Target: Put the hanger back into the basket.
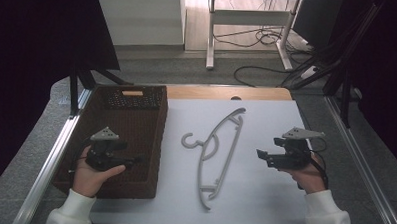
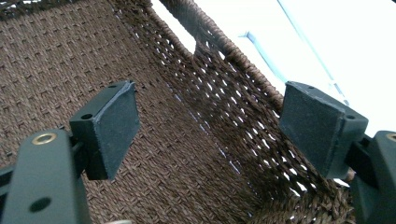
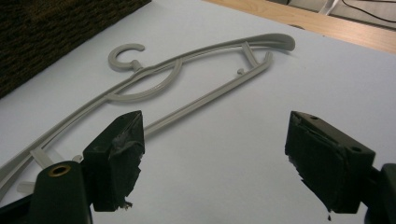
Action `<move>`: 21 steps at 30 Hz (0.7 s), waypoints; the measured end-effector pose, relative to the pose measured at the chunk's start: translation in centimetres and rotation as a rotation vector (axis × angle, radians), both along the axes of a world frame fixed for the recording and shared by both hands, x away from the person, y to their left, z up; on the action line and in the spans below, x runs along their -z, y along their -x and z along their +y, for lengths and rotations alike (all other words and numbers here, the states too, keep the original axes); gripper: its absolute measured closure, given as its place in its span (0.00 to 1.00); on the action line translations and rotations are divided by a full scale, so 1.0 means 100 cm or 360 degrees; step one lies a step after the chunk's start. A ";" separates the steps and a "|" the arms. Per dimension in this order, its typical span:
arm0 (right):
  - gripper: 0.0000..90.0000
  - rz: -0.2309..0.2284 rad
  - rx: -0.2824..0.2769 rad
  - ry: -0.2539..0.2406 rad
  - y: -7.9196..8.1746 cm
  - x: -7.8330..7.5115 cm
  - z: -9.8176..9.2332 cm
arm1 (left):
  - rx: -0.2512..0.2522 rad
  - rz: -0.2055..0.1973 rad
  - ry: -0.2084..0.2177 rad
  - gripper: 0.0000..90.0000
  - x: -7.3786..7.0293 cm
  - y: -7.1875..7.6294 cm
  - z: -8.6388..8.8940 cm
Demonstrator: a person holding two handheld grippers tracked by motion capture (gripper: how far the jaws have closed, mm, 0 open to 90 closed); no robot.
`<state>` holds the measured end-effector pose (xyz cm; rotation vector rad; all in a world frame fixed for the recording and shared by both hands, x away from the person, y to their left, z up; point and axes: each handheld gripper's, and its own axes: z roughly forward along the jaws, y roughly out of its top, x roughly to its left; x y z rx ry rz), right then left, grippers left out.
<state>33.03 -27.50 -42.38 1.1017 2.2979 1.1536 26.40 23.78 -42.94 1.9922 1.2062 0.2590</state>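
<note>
A grey plastic clothes hanger point(image 1: 217, 152) lies flat on the white tabletop point(image 1: 263, 194), its hook toward the basket; it also shows ahead of the jaws in the right gripper view as the hanger point(image 3: 187, 79). A dark brown woven basket point(image 1: 151, 110) stands at the left of the table. My left gripper point(image 1: 134, 161) hovers over the basket's near right part, jaws wide apart with nothing between them; the basket's woven floor point(image 2: 56, 60) lies beyond. My right gripper point(image 1: 263, 157) hangs to the right of the hanger, open and holding nothing, its pads point(image 3: 119, 156) apart.
A perforated dark panel with a small orange label point(image 1: 132, 93) lies at the basket's far end. A wooden strip point(image 1: 227, 93) edges the table's far side. Metal rails point(image 1: 49, 162) run along both sides. Cables and desk legs point(image 1: 249, 38) sit on the floor beyond.
</note>
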 end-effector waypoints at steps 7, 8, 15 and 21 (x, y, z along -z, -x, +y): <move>0.23 0.0006 0.0001 -0.0003 0.000 0.001 0.000 | 0.0000 -0.0005 0.0001 0.22 0.000 0.000 0.000; 0.23 0.0007 0.0002 -0.0005 0.000 0.001 0.000 | 0.0000 -0.0002 0.0004 0.22 0.000 0.000 0.000; 0.23 0.0010 0.0006 -0.0019 -0.001 0.002 0.001 | -0.0008 -0.0003 0.0007 0.22 -0.001 0.000 0.001; 0.23 0.0029 0.0001 0.0009 0.000 0.006 0.005 | -0.0013 -0.0007 0.0000 0.22 -0.001 0.000 0.001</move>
